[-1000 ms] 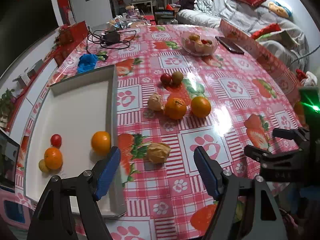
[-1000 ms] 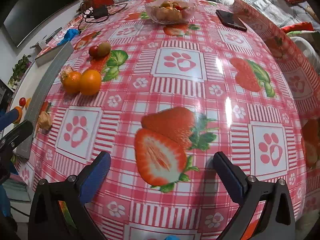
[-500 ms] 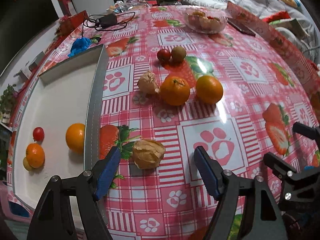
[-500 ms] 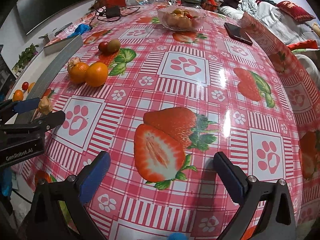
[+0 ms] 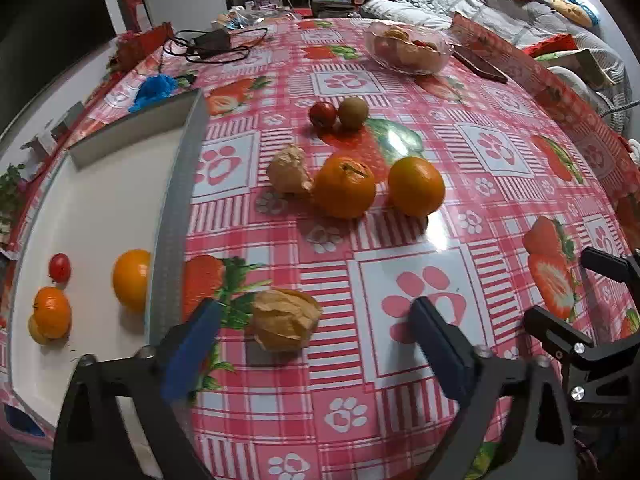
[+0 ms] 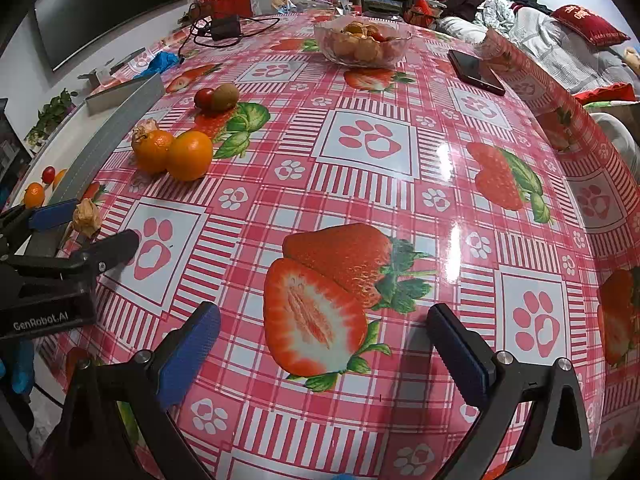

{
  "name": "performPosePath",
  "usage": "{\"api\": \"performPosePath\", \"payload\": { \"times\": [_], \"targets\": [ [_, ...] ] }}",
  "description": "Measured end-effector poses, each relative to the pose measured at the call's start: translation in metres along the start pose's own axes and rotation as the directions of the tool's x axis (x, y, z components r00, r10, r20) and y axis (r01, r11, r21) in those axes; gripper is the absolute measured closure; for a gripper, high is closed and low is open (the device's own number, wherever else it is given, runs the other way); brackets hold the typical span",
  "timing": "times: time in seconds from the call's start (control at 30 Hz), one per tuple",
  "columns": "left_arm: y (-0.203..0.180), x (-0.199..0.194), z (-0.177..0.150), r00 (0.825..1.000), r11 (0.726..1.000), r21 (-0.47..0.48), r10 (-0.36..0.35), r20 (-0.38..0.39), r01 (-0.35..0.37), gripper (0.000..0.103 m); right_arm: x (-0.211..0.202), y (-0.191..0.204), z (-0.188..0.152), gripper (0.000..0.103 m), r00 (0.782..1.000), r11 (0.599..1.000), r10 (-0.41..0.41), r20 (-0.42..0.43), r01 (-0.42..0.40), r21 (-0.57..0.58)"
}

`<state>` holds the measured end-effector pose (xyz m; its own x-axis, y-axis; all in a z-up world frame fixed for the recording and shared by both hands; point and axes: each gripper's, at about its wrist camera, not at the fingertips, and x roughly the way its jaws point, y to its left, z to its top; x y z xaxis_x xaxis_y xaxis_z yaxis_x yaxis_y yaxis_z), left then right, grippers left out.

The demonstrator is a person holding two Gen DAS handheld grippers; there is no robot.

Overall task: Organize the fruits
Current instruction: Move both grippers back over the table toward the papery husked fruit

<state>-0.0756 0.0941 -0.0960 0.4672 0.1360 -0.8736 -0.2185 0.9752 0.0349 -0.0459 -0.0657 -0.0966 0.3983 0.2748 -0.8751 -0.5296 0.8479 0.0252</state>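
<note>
Your left gripper [image 5: 312, 332] hangs just over the husked fruit [image 5: 286, 319], which lies on the tablecloth [image 5: 420, 240] beside the grey wall of the tray [image 5: 168, 232]; its jaws are opening, standing wide to either side of the fruit with neither pad pressing on it. The fruit is a papery, crinkled tan lantern, roughly egg-shaped, its long axis lying across the view (which end is the stem I cannot tell). A second husked fruit [image 5: 289, 170] touches a dimpled mandarin [image 5: 345, 186]; a smooth round orange [image 5: 416, 186] sits just beside that; a glossy red tomato [image 5: 322, 114] touches a fuzzy brown kiwi [image 5: 353, 112] farther off. The tray's white floor holds another orange [image 5: 130, 279], a small tomato [image 5: 59, 267] and a mandarin [image 5: 52, 312]. Your right gripper [image 6: 324, 348] is spread wide and empty, over the glossy printed strawberry.
</note>
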Motion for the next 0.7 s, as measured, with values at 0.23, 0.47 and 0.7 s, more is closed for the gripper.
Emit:
{"api": "performPosePath", "payload": {
  "times": [0.23,0.47,0.7],
  "targets": [
    [-0.0019,0.0012,-0.0006,1.000,1.000,0.009,-0.013,-0.010,0.013,0.000,-0.0005,0.0001,-0.0004,0.000,1.000,1.000,0.001,0.001,-0.001,-0.001],
    [-0.0020,0.0020,0.0000,1.000,1.000,0.011,-0.013,-0.008,0.013,0.000,-0.0014,0.0006,-0.0012,0.000,1.000,1.000,0.002,0.006,-0.002,-0.004],
    [-0.0023,0.0019,-0.0002,1.000,1.000,0.007,-0.021,-0.019,0.021,0.002,-0.0022,0.0013,-0.0014,0.000,1.000,1.000,0.007,-0.001,-0.007,-0.011]
  ]
}}
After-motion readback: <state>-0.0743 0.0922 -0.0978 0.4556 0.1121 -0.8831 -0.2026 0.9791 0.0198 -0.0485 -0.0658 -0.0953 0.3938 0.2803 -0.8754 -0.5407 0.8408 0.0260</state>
